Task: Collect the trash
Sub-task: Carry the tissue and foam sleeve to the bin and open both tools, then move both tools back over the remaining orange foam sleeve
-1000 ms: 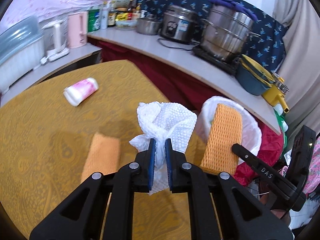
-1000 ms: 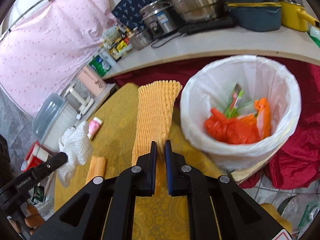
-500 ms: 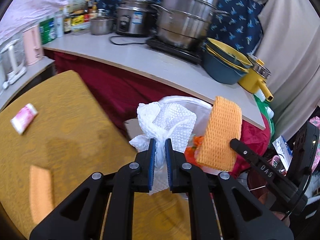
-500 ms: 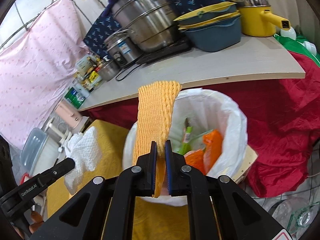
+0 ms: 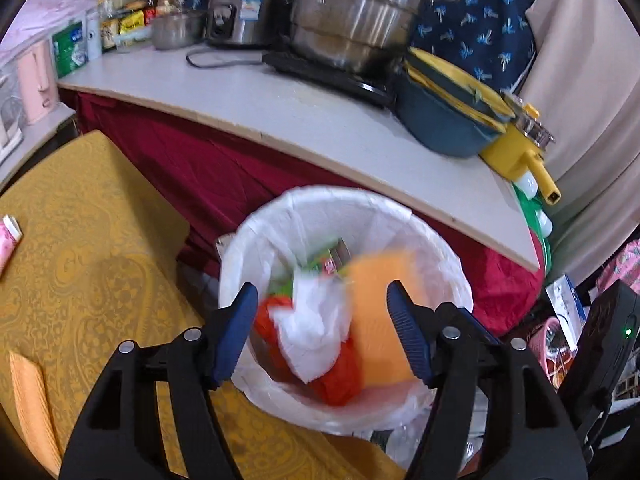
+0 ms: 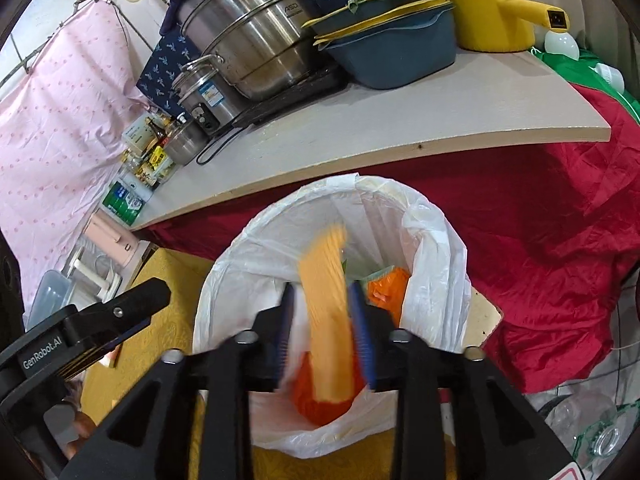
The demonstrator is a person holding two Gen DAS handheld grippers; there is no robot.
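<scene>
A white-lined trash bin stands beside the yellow table, holding orange and green waste. My left gripper is open over the bin; the white paper towel lies blurred inside it. My right gripper is open over the bin, and the orange foam net drops between its fingers, blurred; it also shows in the left wrist view. A second orange foam net and a pink tube lie on the table.
A grey counter with steel pots, a blue basin and a yellow pot runs behind the bin above a red cloth. Bottles and boxes stand at the counter's far left.
Both grippers have opened over the bin. The paper towel and the orange foam net have left the fingers and fall into the bin.
</scene>
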